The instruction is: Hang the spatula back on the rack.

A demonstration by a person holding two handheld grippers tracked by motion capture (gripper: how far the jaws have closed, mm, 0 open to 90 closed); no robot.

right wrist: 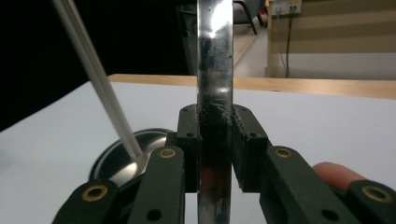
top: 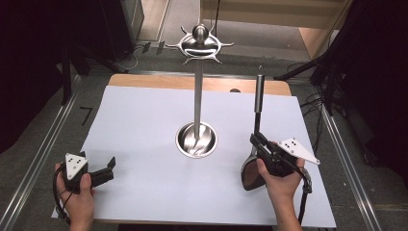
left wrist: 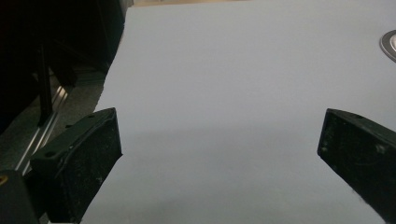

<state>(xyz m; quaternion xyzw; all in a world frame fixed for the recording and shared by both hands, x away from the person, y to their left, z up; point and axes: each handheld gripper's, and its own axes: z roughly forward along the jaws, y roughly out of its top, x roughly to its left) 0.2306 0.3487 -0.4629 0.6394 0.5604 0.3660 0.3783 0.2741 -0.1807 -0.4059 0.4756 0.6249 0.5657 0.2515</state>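
A: Right gripper clamping the dark, brown-bowled ladle with a black handle — jaws pinched tight on the flat shank, seen close in the right gripper view.

B: Placement of the ladle?

A: Sitting at the right of the white-covered table, bowl low near the right hand, handle pointing up and away. Well apart from the polished steel utensil stand with a round dish base and a hooked crown.

B: Step in hand?

A: Looking like carrying the ladle toward the stand for hanging — judging only from the grip and the empty hooks. Not yet on any hook.

B: Next move calling for what?

A: Lifting high enough to clear the crown, then lining up the handle's tip with one prong. Hanging hole too small to make out. Risk of knocking the thin pole, already standing close on the left in the right gripper view.

B: Hand pose?

A: Right forearm coming in from the bottom edge, gripper angled up and leftward. Left hand resting at the near left corner.

B: Left gripper?

A: Released — jaws spread wide over bare table, nothing between them, just a sliver of the stand's base at the edge.
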